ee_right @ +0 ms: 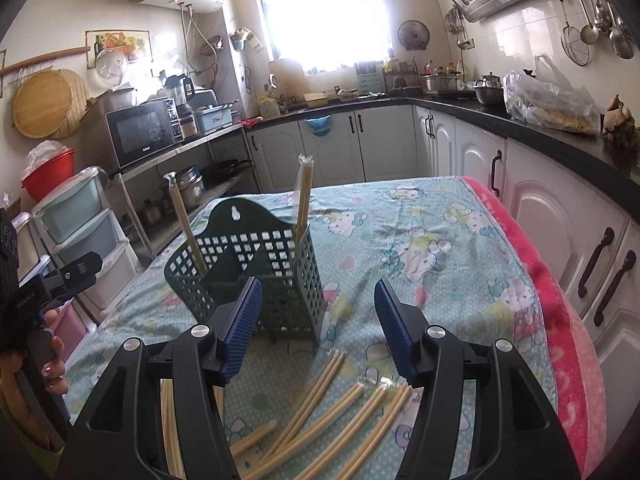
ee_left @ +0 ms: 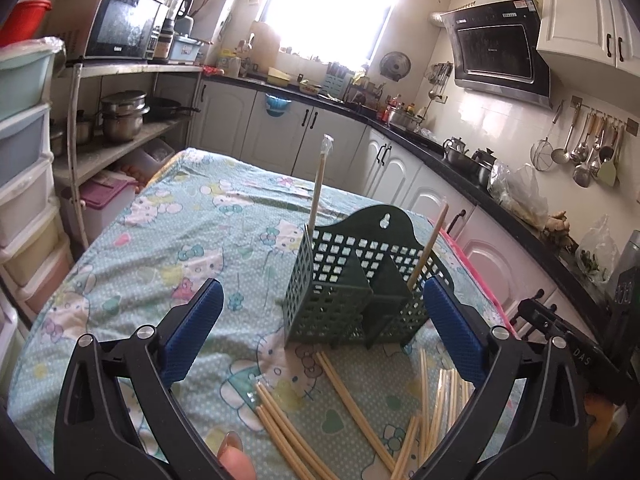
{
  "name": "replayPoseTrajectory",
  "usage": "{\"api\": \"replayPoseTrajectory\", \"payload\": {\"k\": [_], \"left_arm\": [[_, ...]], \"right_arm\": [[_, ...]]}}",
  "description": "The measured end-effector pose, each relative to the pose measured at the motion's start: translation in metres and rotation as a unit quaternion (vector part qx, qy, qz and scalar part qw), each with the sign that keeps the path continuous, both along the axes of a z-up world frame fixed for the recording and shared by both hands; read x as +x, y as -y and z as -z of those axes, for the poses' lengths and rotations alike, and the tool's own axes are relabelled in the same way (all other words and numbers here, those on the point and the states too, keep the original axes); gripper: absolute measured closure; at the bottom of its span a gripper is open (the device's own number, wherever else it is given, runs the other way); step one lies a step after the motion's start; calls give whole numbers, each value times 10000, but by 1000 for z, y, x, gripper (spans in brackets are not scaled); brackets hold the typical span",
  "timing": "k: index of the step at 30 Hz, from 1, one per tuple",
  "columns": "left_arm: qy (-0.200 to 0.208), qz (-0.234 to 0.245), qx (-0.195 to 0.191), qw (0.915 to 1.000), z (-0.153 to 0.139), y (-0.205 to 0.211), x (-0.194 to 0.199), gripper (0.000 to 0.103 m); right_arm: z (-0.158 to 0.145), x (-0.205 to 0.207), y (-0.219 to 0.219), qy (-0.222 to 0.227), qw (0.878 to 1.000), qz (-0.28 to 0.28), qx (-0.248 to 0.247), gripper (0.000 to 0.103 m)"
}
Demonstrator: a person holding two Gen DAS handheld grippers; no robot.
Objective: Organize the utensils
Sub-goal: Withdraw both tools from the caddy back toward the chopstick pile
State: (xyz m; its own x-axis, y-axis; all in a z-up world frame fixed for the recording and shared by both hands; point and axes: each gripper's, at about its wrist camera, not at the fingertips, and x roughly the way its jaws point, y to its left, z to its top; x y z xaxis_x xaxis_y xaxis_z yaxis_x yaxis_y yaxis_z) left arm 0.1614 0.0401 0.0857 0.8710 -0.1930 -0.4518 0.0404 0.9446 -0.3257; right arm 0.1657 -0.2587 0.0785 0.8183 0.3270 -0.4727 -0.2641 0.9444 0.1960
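- Two wrapped chopstick pairs [ee_right: 303, 196] stand upright in the dark green perforated holder [ee_left: 356, 288], one per end compartment.
- Holder sits mid-surface on the cartoon-print cloth [ee_left: 208, 224].
- Loose chopsticks [ee_right: 320, 408] lie scattered toward the near edge.
- Left gripper [ee_left: 323, 334]: fingers spread, empty.
- Right gripper [ee_right: 318, 330]: fingers spread, empty.

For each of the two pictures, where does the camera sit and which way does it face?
Left wrist: on the left gripper, above the table's near edge, facing the green basket and the counter; a fingertip shows below.
Right wrist: on the right gripper, right of the basket, facing the window; the left hand shows at left.
Shared: basket, loose chopsticks, both grippers open.
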Motion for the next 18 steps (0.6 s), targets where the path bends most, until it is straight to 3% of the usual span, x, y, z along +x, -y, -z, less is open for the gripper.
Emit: {"api": "replayPoseTrajectory", "payload": {"k": [18], "left_arm": [[-521,318,129,9981,37,20,-14,11]], "right_arm": [[44,-24,10,-617,9981,-60,-21,47]]}}
